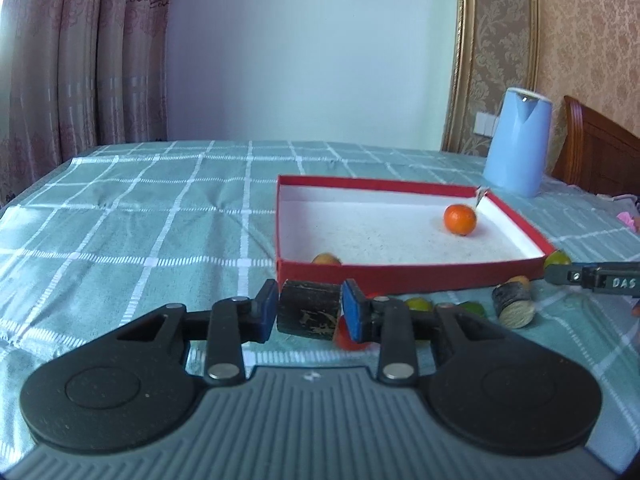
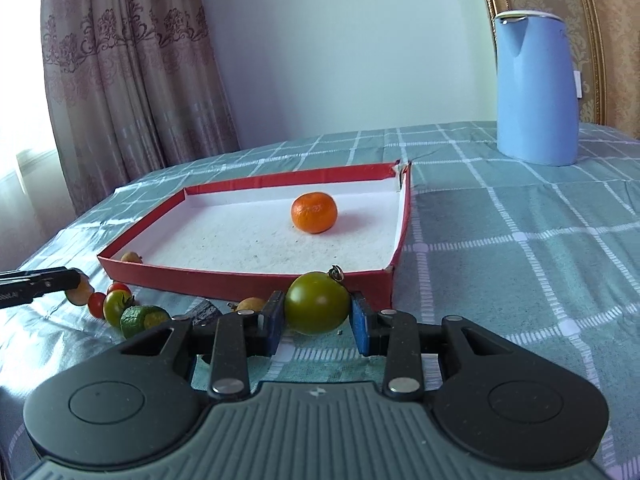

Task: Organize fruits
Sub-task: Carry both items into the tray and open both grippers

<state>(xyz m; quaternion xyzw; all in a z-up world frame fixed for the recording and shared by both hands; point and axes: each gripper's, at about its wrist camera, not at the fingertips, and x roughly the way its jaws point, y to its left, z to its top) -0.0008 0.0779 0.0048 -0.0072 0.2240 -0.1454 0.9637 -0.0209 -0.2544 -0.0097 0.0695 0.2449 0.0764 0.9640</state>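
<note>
A dark, short sugarcane piece [image 1: 309, 309], its long axis lying across the view, is clamped between the narrowed pads of the left gripper [image 1: 309, 312]. A green tomato [image 2: 317, 302], stem up, is pinched in the right gripper [image 2: 317, 316], just before the red box [image 2: 248, 280]. Beyond its low near wall, an orange [image 2: 314, 212] is seen on open white floor.

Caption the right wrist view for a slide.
Right gripper shut on a green tomato before a red tray holding one orange.
</note>
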